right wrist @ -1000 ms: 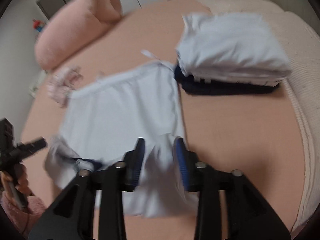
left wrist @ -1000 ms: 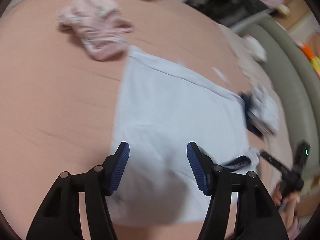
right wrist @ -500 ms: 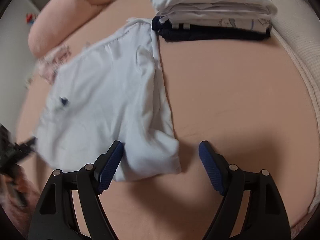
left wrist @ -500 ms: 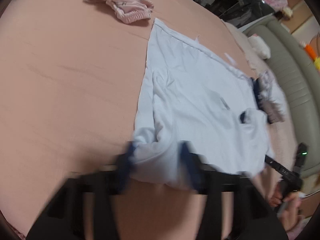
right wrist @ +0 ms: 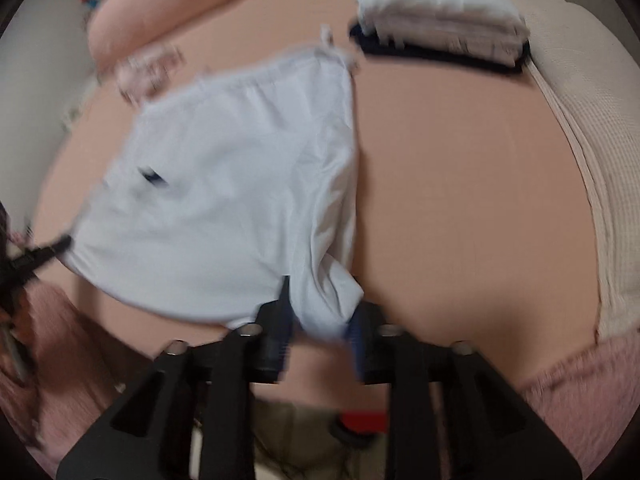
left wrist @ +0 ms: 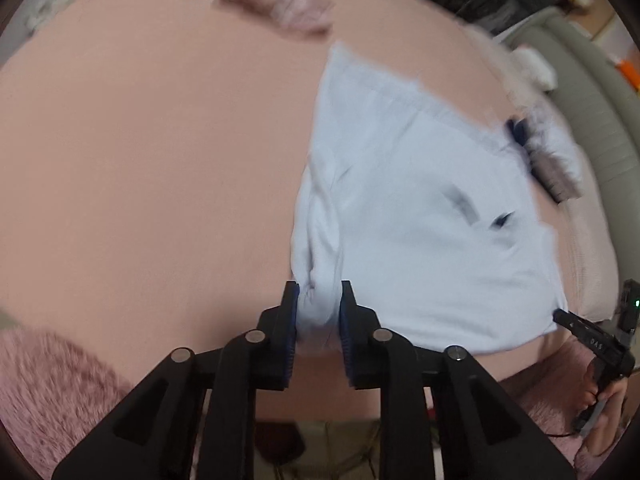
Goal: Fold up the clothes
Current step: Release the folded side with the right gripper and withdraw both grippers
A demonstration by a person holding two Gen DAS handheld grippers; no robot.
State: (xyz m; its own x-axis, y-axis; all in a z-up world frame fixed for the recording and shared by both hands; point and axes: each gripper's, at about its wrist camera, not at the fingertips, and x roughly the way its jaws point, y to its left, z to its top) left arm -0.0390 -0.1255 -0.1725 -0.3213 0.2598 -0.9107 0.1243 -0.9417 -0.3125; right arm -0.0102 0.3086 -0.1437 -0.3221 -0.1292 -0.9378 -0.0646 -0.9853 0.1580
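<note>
Pink bed point(left wrist: 140, 160): both grippers' fingers, left point(left wrist: 318, 312) opening, right point(right wrist: 320, 320) closing, pinching white garment point(left wrist: 420, 220).

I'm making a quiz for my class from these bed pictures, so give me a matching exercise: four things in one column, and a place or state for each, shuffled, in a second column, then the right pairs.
Things:
1. white garment
2. folded stack
3. pink crumpled clothing
4. pink pillow

Places or states:
A. piled neatly at the far right of the bed, white on top of navy
B. spread flat, near corners bunched in both grippers
C. long roll at the far left end of the bed
D. loose heap lying just beyond the spread garment

Pairs: 1-B, 2-A, 3-D, 4-C
</note>
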